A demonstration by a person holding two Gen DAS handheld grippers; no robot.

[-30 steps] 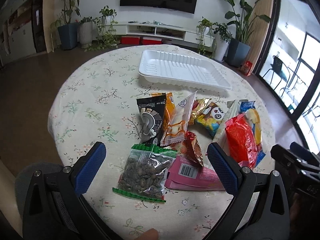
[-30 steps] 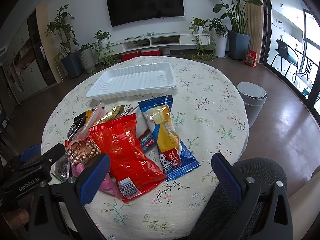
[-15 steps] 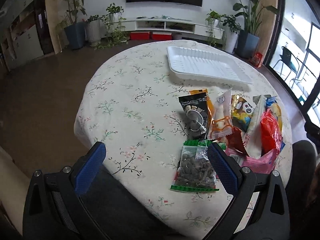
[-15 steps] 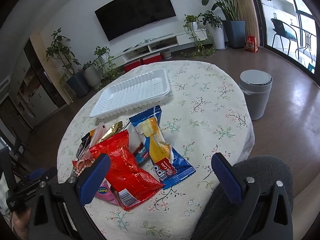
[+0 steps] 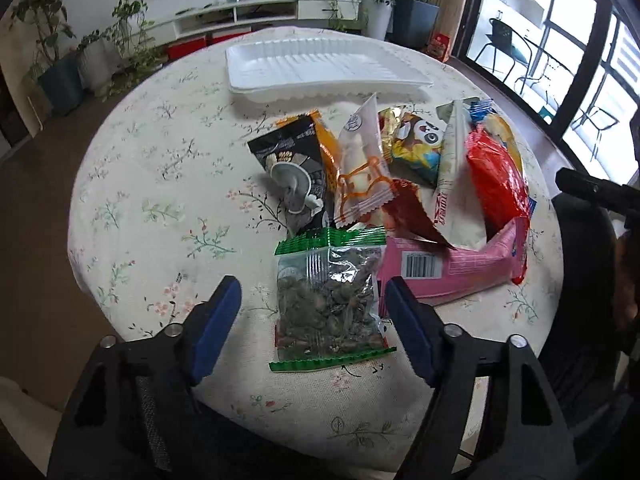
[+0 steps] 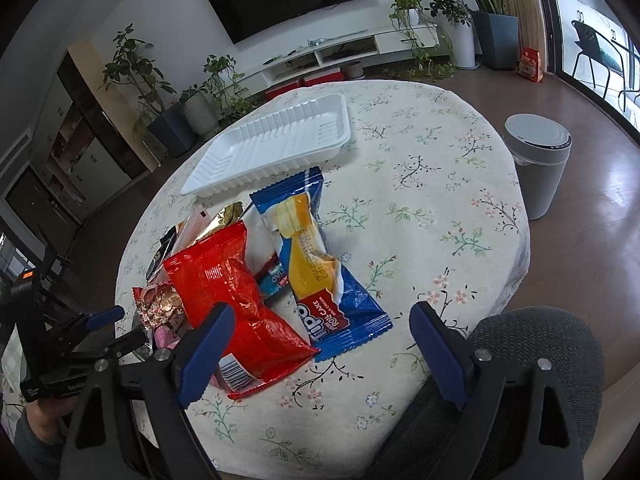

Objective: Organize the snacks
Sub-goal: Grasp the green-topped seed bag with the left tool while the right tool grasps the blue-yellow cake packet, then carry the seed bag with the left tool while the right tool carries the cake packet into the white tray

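A pile of snack packets lies on a round floral table. In the left wrist view my left gripper (image 5: pixel 312 300) is open, its blue pads either side of a clear green-edged seed bag (image 5: pixel 330 300), above it. Behind lie a pink packet (image 5: pixel 452 270), a black packet (image 5: pixel 294 178), a white-orange packet (image 5: pixel 362 168) and a red bag (image 5: pixel 494 178). An empty white tray (image 5: pixel 320 66) sits at the far side. In the right wrist view my right gripper (image 6: pixel 320 330) is open above the red bag (image 6: pixel 236 296) and a blue Tipo cake packet (image 6: pixel 320 268); the tray (image 6: pixel 276 144) lies beyond.
A grey chair (image 6: pixel 532 344) stands at the table's near edge under my right gripper. A grey bin (image 6: pixel 538 160) stands on the floor to the right. Potted plants (image 6: pixel 168 112) and a TV cabinet line the far wall. The left gripper also shows in the right wrist view (image 6: pixel 104 328).
My left gripper swung out to the left, then came back in and lower over the seed bag. My right gripper rose a little and tilted. No packet has moved.
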